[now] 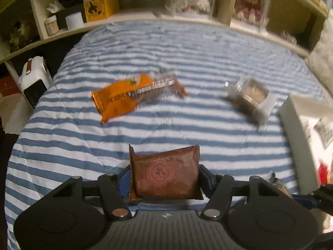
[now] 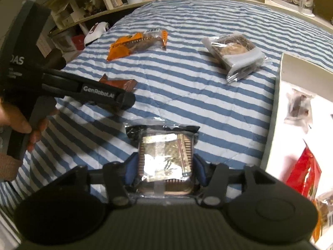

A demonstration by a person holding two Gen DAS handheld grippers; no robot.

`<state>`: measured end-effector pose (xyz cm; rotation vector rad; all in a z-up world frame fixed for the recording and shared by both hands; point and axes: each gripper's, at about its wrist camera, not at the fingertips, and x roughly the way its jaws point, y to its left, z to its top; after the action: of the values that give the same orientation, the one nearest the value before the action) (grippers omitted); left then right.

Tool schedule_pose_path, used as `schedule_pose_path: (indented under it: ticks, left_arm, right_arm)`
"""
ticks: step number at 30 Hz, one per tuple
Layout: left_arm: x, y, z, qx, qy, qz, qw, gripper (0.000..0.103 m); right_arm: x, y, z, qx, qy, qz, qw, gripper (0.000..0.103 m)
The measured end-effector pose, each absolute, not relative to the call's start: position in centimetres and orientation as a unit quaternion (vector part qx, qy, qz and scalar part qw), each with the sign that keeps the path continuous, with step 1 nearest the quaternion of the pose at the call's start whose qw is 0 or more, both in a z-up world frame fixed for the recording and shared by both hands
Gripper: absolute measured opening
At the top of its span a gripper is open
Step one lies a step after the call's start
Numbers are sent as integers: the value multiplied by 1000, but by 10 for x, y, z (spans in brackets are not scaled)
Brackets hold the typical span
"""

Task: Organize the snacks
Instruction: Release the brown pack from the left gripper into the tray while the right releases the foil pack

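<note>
My left gripper (image 1: 164,177) is shut on a brown snack packet (image 1: 165,176) and holds it above the striped bed cover (image 1: 83,141). My right gripper (image 2: 166,166) is shut on a clear-wrapped silver and brown snack pack (image 2: 165,160). The left gripper also shows from the side in the right wrist view (image 2: 122,100), with the brown packet (image 2: 124,84) between its fingers. An orange snack packet (image 1: 129,95) (image 2: 133,44) and a clear-wrapped cake pack (image 1: 250,99) (image 2: 235,52) lie on the bed. A white box (image 2: 276,104) (image 1: 291,129) at the right holds several snacks.
Inside the white box lie a red packet (image 2: 306,177) and a clear-wrapped brown snack (image 2: 297,106). Shelves with a yellow box (image 1: 102,7) and jars run behind the bed. A white appliance (image 1: 33,81) stands left of the bed.
</note>
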<state>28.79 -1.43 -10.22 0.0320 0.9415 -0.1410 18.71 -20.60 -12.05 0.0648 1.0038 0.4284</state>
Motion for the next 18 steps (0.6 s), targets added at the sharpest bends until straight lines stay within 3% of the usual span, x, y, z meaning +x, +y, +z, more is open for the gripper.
schedule_pose_path:
  ticks: [18]
  left_arm:
    - [249, -22, -25, -45, 346, -118, 930, 65]
  right_arm:
    - [179, -260, -37, 41, 342, 142, 928, 60]
